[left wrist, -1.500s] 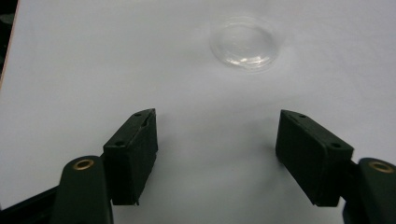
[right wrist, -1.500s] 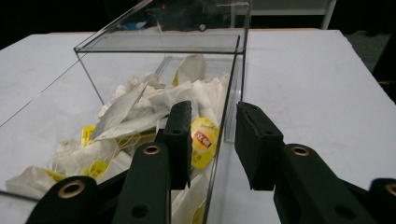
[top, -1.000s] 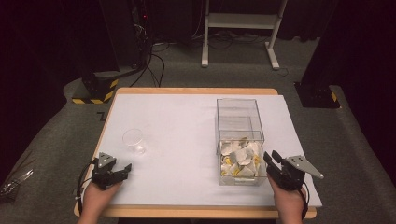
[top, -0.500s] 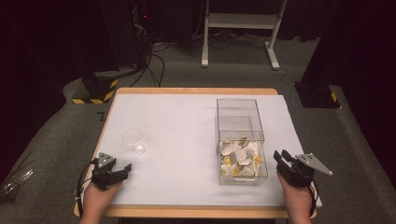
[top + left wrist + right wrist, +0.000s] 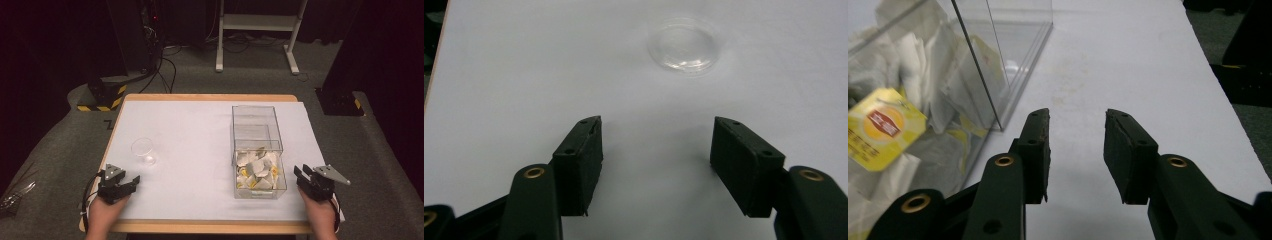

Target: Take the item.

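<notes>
Clearly the clear cup (image 5: 143, 150) stands just beyond the left gripper (image 5: 131, 181), whose spread, empty jaws have just been closing; the right gripper (image 5: 301, 175), also spread, waits beside the tea-bag box (image 5: 257, 145).

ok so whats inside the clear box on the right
The clear box holds a heap of white tea bags with yellow tags at its near end. Bags lower in the heap are covered.

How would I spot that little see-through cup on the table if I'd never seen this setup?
Start at the white-topped table and find the tall clear box holding tea bags on its right half. Look across to the left half, near the front edge: the small clear plastic cup stands alone there, just ahead of the left gripper. Unlike the box, it is round, low and empty.
</notes>
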